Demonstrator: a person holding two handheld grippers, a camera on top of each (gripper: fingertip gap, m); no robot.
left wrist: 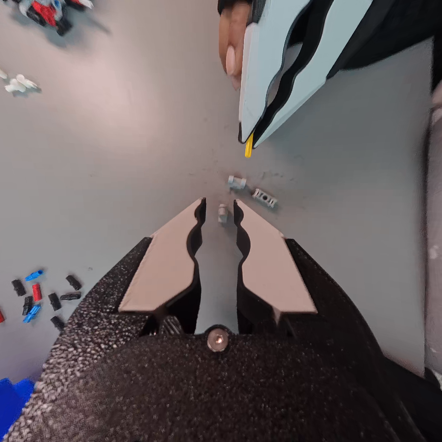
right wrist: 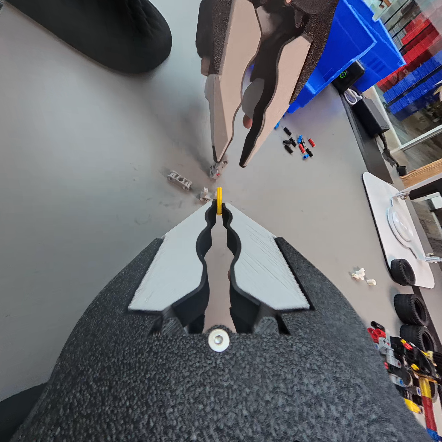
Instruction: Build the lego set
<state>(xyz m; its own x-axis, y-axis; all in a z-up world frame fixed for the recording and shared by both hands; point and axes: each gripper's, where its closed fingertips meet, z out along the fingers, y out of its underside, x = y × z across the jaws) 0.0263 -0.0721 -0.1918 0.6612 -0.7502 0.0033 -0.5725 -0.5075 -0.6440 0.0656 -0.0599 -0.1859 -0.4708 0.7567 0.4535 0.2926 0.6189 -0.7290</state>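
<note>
My left gripper [left wrist: 219,202] is open with its tips on either side of a small grey connector [left wrist: 223,213] lying on the grey table [left wrist: 119,167]. Two more grey pieces lie just beyond: a short connector [left wrist: 236,183] and a longer beam with holes [left wrist: 265,198]. My right gripper [right wrist: 218,203] is shut on a thin yellow axle [right wrist: 219,200] that sticks out past its tips. The right gripper also shows in the left wrist view [left wrist: 248,141], held above the grey pieces with the yellow axle [left wrist: 248,146] pointing down. The left gripper shows in the right wrist view [right wrist: 229,160] over the small connector [right wrist: 216,170].
A pile of small black, blue and red pins [left wrist: 35,296] lies at the left. White pieces [left wrist: 19,85] and a part-built model [left wrist: 50,14] sit farther off. In the right wrist view, black tyres [right wrist: 410,308], a model car [right wrist: 411,368], a blue bin [right wrist: 346,47] and a white mat [right wrist: 382,215] line the right side.
</note>
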